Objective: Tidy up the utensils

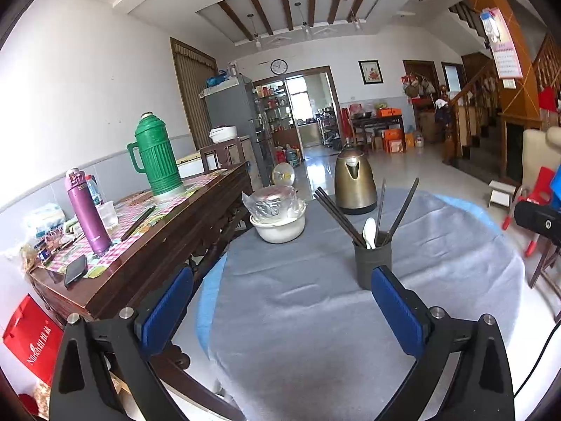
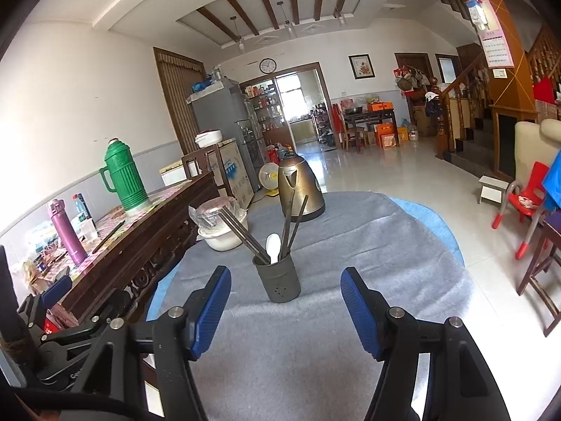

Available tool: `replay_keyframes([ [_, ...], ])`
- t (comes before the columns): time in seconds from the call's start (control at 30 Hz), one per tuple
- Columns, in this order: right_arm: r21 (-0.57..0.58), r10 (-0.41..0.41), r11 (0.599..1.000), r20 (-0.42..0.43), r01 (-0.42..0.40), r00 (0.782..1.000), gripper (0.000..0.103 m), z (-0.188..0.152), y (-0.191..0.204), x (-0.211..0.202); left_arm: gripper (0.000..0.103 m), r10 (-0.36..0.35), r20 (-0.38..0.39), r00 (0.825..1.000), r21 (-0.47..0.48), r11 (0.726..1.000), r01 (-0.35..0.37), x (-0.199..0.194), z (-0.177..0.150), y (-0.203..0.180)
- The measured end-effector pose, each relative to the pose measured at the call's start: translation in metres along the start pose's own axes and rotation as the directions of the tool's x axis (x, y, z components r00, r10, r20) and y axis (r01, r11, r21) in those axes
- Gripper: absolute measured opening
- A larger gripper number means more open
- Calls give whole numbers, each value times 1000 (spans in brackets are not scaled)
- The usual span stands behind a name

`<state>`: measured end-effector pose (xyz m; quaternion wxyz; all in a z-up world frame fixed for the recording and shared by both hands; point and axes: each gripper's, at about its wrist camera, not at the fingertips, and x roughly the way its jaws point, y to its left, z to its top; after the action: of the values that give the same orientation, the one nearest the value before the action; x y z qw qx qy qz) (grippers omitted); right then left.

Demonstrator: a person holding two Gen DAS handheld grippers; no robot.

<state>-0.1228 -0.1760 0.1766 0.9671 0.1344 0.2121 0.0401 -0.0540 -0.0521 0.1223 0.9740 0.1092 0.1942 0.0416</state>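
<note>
Both the left gripper (image 1: 280, 308) and right gripper (image 2: 285, 303) hover released, empty. Mid-table on the grey cloth (image 2: 315, 333) stands a dark cylindrical utensil holder (image 2: 278, 280) with black chopsticks (image 2: 242, 235) and 1 white spoon (image 2: 272, 247); stiff, light, slippery, best pinched near their tops.

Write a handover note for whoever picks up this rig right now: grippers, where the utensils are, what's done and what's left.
Left gripper: open, empty, above the grey cloth.
Right gripper: open, empty, facing the holder.
Utensil holder: upright on the cloth, holding dark chopsticks and a white spoon.
Behind it: kettle and covered white bowl.
Done: utensils seen are in the holder.
Left: no loose utensils visible on the cloth; check outside the views.
</note>
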Motion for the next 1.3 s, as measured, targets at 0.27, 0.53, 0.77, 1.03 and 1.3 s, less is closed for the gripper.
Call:
replay_keyframes([
  [0.27, -28, 0, 1000, -4, 0, 1000, 68, -8, 5, -1, 101, -5, -39, 999, -10, 1000, 5, 2, -7, 0],
  [0.53, -52, -12, 999, -16, 11, 1000, 69, -21, 6, 2, 101, -24, -100, 995, -29, 999, 21, 8, -17, 2],
  [0.77, -87, -21, 996, -58, 16, 998, 69, -35, 10, 11, 101, -35, -152, 988, -43, 999, 29, 18, -28, 3],
  [1.03, -102, -32, 994, -75, 24, 997, 69, -40, 9, 14, 101, -38, -181, 983, -35, 999, 32, 26, -37, 1],
  [1.3, -111, -35, 994, -81, 26, 996, 69, -43, 9, 15, 101, -49, -192, 980, -41, 998, 42, 29, -41, 2],
])
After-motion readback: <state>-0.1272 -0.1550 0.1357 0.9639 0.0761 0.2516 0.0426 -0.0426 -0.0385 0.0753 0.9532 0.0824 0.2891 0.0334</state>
